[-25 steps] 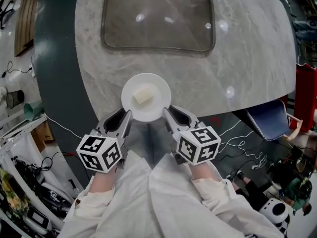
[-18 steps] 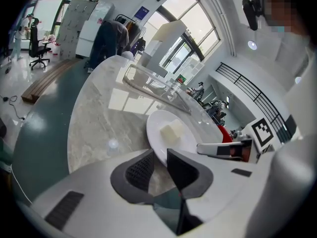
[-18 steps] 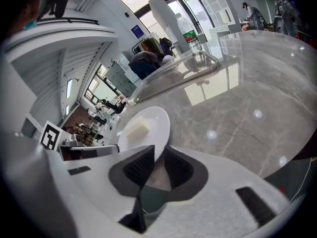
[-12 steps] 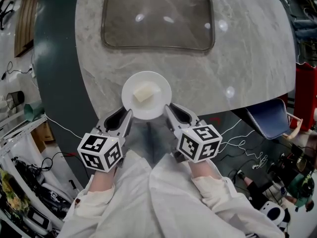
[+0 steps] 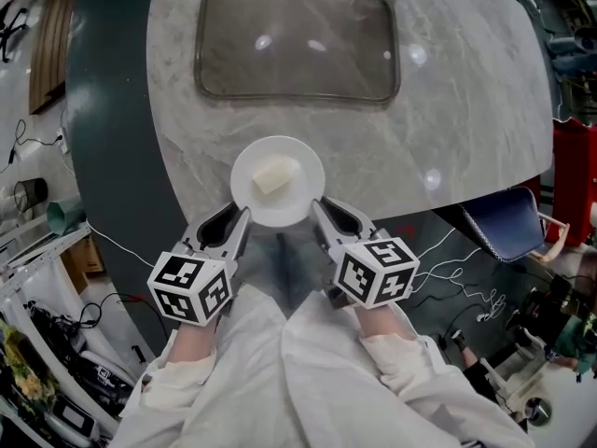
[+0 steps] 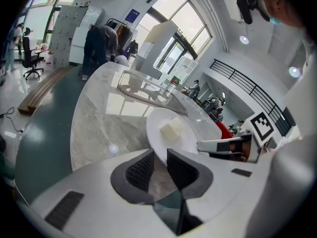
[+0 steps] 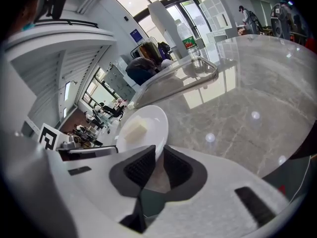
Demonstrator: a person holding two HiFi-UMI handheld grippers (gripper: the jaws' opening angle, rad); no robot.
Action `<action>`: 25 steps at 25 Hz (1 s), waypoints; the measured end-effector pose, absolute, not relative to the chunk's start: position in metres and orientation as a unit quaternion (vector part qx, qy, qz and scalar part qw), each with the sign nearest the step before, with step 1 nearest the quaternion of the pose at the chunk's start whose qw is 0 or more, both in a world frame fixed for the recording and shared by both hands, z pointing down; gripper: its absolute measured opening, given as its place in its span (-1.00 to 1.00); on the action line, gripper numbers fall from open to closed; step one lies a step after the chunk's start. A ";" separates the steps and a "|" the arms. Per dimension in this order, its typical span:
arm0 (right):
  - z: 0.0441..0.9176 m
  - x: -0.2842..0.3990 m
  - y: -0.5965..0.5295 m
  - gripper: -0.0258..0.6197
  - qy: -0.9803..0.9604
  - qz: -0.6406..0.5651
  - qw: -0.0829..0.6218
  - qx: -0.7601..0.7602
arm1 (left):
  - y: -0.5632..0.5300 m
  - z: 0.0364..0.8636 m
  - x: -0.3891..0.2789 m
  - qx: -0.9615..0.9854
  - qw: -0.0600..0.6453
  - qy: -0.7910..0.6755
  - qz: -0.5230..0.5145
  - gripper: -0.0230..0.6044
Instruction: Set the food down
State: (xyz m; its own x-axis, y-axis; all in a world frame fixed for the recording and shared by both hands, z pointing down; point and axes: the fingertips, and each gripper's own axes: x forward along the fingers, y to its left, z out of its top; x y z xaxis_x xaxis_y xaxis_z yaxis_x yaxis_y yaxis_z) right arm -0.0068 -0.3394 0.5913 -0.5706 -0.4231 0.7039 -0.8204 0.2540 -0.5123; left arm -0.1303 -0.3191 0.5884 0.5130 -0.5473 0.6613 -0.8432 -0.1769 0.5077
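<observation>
Plate [image 5: 300, 160] bearing food [image 5: 272, 177], clamped by left tool [image 5: 242, 218] and right tool [image 5: 316, 212]

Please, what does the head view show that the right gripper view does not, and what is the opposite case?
Only the head view: both marker cubes, the person's white sleeves, and the whole outline of the glass tray.
Only the right gripper view: the right gripper seen from close, with its jaws closed on the rim of the white plate, and tall windows behind.
Both: the white plate carrying a pale block of food, at the edge of the marble table.
</observation>
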 end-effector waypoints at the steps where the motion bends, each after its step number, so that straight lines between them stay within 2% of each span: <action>1: 0.590 -0.007 -0.340 -0.79 -0.761 0.453 0.217 0.410 | -0.320 0.587 -0.131 0.750 0.441 -0.464 0.167 -0.65; 17: 0.570 -0.005 -0.351 -0.81 -0.762 0.443 0.190 0.432 | -0.335 0.570 -0.130 0.771 0.415 -0.454 0.165 -0.65; 25: 0.566 -0.006 -0.392 -0.81 -0.776 0.437 0.177 0.419 | -0.374 0.565 -0.130 0.770 0.403 -0.468 0.163 -0.65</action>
State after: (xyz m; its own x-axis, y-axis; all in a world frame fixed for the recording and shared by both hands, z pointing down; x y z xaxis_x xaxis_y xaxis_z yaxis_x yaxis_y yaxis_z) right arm -0.0058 -0.3917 0.5659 -0.5861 -0.4954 0.6411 -0.8050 0.2660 -0.5303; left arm -0.1304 -0.3736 0.5647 0.5094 -0.5890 0.6273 -0.8511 -0.2377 0.4680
